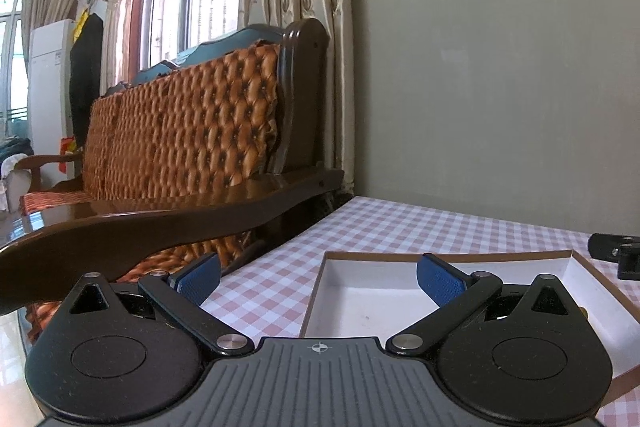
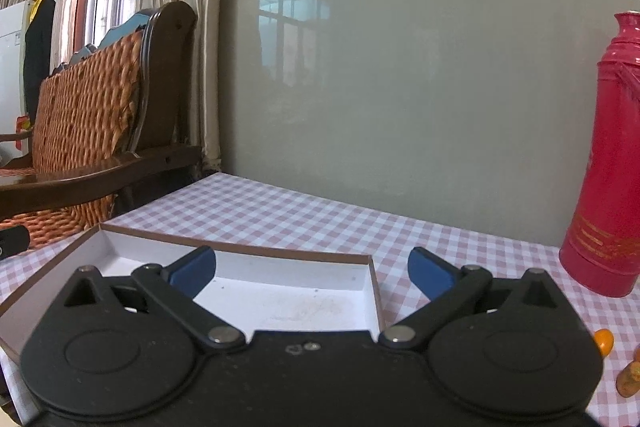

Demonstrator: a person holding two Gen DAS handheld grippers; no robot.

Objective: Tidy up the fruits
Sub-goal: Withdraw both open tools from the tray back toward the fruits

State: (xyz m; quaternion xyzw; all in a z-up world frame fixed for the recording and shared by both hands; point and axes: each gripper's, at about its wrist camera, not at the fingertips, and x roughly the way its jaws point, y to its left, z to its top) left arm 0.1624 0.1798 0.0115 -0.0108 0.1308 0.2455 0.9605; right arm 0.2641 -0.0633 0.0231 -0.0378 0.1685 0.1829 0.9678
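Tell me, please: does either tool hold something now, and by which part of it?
Nothing is held. The left tool and the right tool are both open, with only the white box visible beyond their blue pads.

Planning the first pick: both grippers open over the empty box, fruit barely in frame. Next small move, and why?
Probably swing the right gripper rightward toward the orange fruit at the frame's right edge. Its jaws stand wide with nothing between them, the white box holds nothing, and the left gripper sees no fruit.
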